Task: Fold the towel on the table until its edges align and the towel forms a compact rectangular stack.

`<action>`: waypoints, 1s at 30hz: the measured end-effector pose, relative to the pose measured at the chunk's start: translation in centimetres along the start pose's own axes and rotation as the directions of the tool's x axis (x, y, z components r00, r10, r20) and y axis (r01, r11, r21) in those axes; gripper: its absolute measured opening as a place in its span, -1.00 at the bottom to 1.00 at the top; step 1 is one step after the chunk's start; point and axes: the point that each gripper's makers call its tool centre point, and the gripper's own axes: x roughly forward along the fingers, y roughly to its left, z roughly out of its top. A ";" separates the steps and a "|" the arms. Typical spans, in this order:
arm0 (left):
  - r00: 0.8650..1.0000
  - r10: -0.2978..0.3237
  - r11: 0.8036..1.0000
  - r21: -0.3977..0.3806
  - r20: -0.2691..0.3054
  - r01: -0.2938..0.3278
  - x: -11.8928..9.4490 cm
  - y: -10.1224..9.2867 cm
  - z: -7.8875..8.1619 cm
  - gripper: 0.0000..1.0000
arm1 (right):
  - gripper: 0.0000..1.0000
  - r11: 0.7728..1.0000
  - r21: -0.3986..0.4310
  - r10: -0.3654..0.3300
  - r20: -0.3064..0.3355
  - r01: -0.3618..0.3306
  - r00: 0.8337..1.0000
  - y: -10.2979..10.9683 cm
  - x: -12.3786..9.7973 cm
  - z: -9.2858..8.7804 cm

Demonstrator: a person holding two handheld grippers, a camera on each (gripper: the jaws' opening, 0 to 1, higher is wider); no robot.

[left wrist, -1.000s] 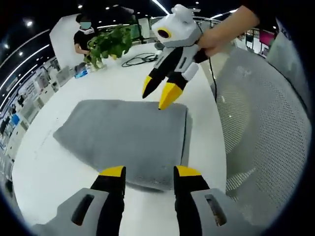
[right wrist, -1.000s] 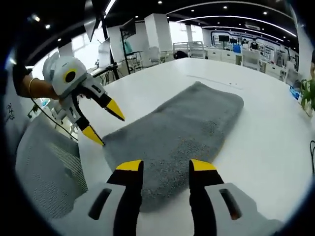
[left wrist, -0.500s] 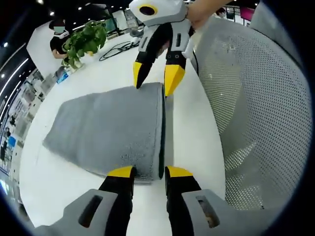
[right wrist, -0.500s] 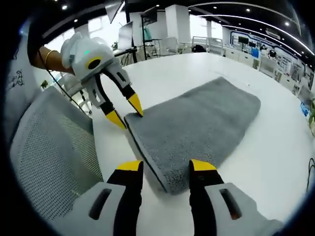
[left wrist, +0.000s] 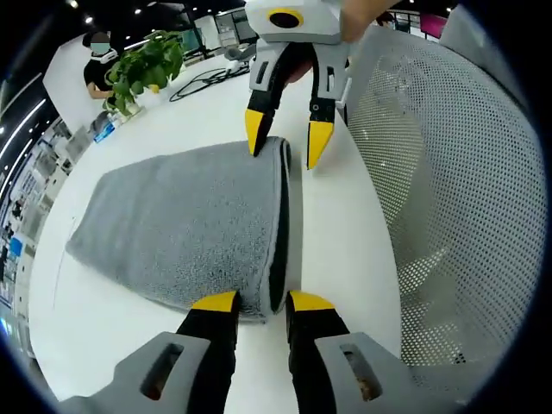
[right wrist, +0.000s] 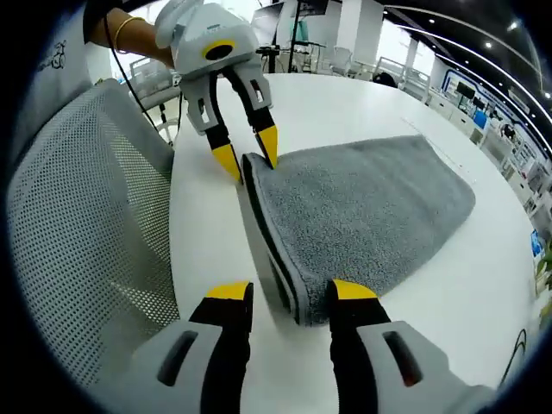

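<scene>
Now, in the left gripper view, the grey towel (left wrist: 181, 228) lies folded on the white surface (left wrist: 332, 216), its layered edge running along the side nearest a mesh chair (left wrist: 448, 181). The left gripper (left wrist: 263, 302) sits at the near corner of that edge, its jaws spread, straddling the stacked layers without yet pinching them. At the far corner the right gripper (left wrist: 283, 142) comes down from above, jaws also spread, one tip on the towel and the other just outside its edge. A potted plant (left wrist: 142, 69) and a dark cable (left wrist: 203, 84) sit well apart at the surface's far side.

From the right gripper view, the same edge runs from the right gripper (right wrist: 281, 293), whose spread jaws bracket the near corner, to the left gripper (right wrist: 248, 153) at the other end, jaws apart around the towel (right wrist: 362, 207) edge. The chair (right wrist: 82, 216) is alongside the surface (right wrist: 207, 233).

Judging by this, the step in hand is seizing both corners of the doubled edge for another fold. The next move calls for both pairs of jaws to close on all layers together, then lift and carry the edge evenly across to the opposite side, keeping the corners level so the edges line up.
</scene>
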 end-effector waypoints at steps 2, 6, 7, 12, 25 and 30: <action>1.000 -0.011 1.000 0.000 -0.008 0.011 0.1 0.1 0.0 -0.60 | -0.36 1.000 -0.023 -0.002 -0.014 0.001 1.000 -0.1 0.1 -0.2; 1.000 -0.013 1.000 -0.012 -0.025 0.013 0.2 0.4 -0.1 -0.67 | -0.36 0.997 -0.078 0.007 -0.041 -0.010 0.999 0.2 0.4 -0.4; 1.000 -0.016 1.000 -0.008 -0.024 0.016 0.3 0.3 -0.1 -0.68 | -0.37 0.997 -0.072 0.008 -0.039 -0.011 0.999 0.1 0.5 -0.3; 1.000 -0.020 1.000 -0.002 -0.022 0.020 0.4 0.4 -0.2 -0.71 | -0.48 0.998 -0.065 0.002 -0.031 -0.004 1.000 0.0 0.5 -0.1; 1.000 0.005 1.000 -0.008 -0.027 -0.006 0.3 0.6 -0.1 -0.76 | -0.57 0.999 -0.052 0.012 -0.028 -0.013 1.000 -0.3 1.2 -0.5; 1.000 0.018 0.999 -0.036 -0.011 -0.018 0.3 0.7 0.0 -0.79 | -0.70 0.997 -0.078 0.012 -0.034 -0.015 0.999 -0.9 1.4 -0.5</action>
